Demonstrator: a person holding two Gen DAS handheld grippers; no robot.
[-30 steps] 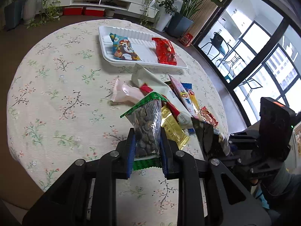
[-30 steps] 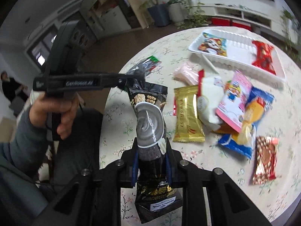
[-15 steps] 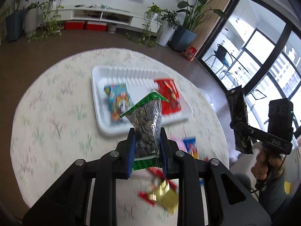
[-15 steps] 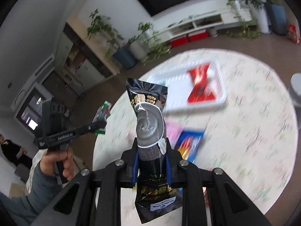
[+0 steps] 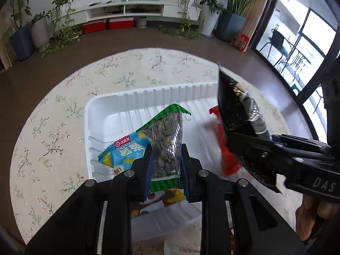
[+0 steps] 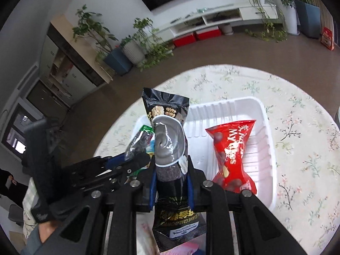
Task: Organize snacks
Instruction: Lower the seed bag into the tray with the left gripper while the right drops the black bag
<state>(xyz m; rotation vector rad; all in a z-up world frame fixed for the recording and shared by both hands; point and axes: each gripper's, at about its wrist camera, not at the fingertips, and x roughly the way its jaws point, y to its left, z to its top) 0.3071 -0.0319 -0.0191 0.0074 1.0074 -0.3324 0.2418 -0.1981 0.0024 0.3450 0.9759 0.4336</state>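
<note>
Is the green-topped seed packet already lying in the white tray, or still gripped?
Still gripped: the left gripper clamps the seed packet upright above the white tray.

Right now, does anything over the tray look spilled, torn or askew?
Nothing stands out. The green seed packet and black sesame pouch look intact, each clamped over the white tray; the red packet lies inside it.

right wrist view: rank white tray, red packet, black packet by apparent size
1. white tray
2. black packet, held close to the camera, which inflates it
3. red packet, lying in the tray
</note>
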